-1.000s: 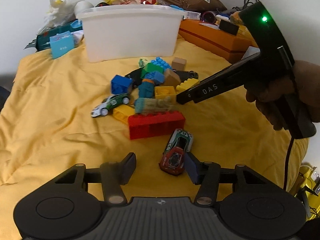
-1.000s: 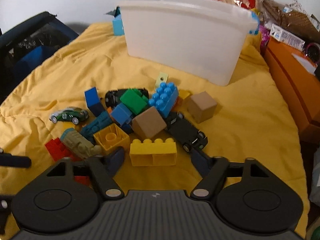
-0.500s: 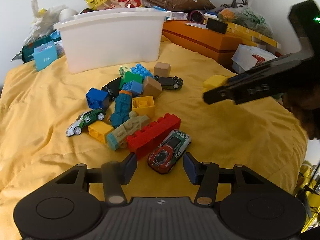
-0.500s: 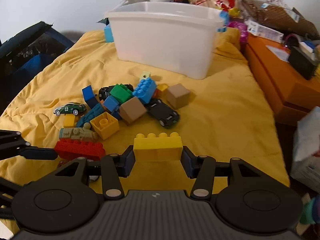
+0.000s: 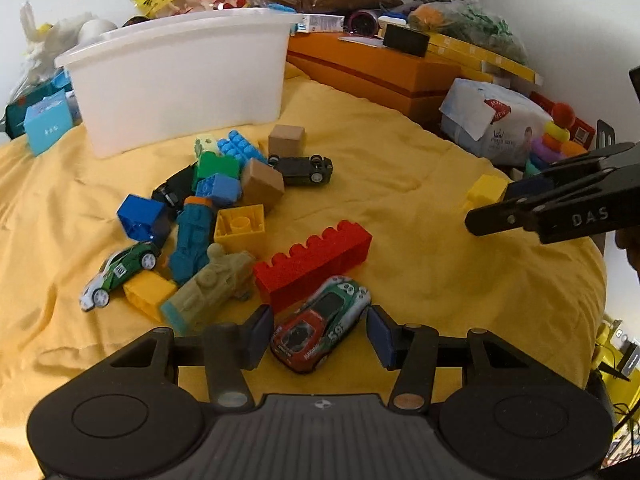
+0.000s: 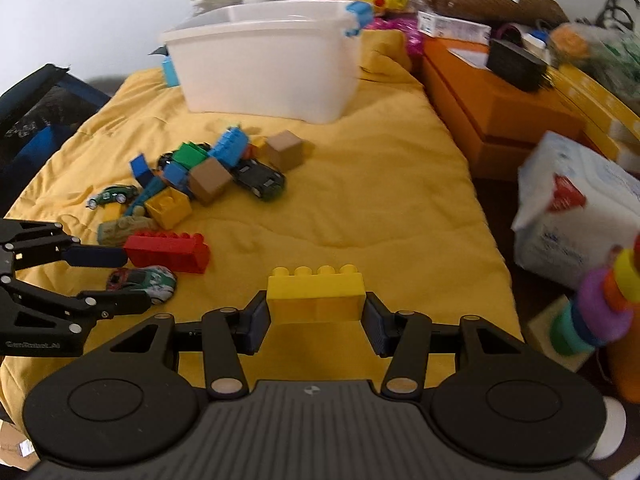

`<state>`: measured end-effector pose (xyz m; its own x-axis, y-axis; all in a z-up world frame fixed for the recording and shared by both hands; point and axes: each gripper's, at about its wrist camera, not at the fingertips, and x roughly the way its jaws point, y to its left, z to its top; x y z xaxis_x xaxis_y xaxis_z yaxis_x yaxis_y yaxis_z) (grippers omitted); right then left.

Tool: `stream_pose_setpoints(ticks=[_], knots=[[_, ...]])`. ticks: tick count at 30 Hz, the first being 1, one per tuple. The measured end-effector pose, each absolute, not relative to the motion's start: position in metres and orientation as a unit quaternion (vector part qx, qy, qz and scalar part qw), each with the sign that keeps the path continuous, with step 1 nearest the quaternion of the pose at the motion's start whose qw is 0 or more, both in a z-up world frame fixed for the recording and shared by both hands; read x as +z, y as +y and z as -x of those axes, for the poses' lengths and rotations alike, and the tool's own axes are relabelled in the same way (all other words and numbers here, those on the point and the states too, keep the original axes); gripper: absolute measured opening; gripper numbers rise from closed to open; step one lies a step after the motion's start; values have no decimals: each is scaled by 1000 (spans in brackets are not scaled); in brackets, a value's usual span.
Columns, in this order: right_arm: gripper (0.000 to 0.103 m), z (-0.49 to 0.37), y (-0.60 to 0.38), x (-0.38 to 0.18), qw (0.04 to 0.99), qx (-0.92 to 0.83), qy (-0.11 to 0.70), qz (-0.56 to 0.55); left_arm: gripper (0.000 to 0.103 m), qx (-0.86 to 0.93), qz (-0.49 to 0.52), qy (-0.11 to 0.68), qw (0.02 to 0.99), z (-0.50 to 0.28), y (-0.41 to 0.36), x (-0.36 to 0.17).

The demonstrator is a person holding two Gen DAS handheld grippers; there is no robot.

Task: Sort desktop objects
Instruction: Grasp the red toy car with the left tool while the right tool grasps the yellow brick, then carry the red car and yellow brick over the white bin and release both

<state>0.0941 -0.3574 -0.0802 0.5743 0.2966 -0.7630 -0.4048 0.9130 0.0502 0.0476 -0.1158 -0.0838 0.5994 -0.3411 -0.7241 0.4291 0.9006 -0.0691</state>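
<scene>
Right gripper (image 6: 316, 320): clamped on a yellow 4-stud brick (image 6: 316, 296), 1 pad against each end, the brick carried clear above the yellow cloth (image 6: 360, 208) that covers the surface. Left gripper (image 5: 318, 334): released, jaws apart and straddling a red, white and green toy car (image 5: 320, 334) that lies on the cloth; neither pad touches the car. A long red brick (image 5: 316, 258) lies just beyond that car, touching or nearly touching it. Past the red brick sits the main heap: a tan toy figure (image 5: 212, 284), a teal toy figure (image 5: 192, 240), a hollow yellow brick (image 5: 240, 226), blue, green and light-blue bricks, 2 brown cubes, a dark toy car (image 5: 302, 168) and a small green and white car (image 5: 120, 270) at the left edge. A white plastic bin (image 5: 180, 80) stands upright behind the heap. An orange box (image 5: 372, 72) lies to its right, off the cloth.
</scene>
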Motion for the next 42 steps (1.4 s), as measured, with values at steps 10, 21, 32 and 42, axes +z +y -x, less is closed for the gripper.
stream_pose_setpoints(ticks=[10, 21, 32, 42], knots=[[53, -96, -362, -73, 892, 188, 407, 52, 48, -209, -15, 378, 902, -52, -96, -56], [53, -116, -347, -45, 905, 205, 372, 27, 48, -108, 40, 323, 939, -81, -39, 17], [53, -180, -297, 29, 923, 251, 291, 19, 48, -63, 47, 293, 953, -177, -6, 91], [53, -277, -264, 67, 910, 248, 332, 7, 48, -50, 51, 360, 930, -272, -1, 104]])
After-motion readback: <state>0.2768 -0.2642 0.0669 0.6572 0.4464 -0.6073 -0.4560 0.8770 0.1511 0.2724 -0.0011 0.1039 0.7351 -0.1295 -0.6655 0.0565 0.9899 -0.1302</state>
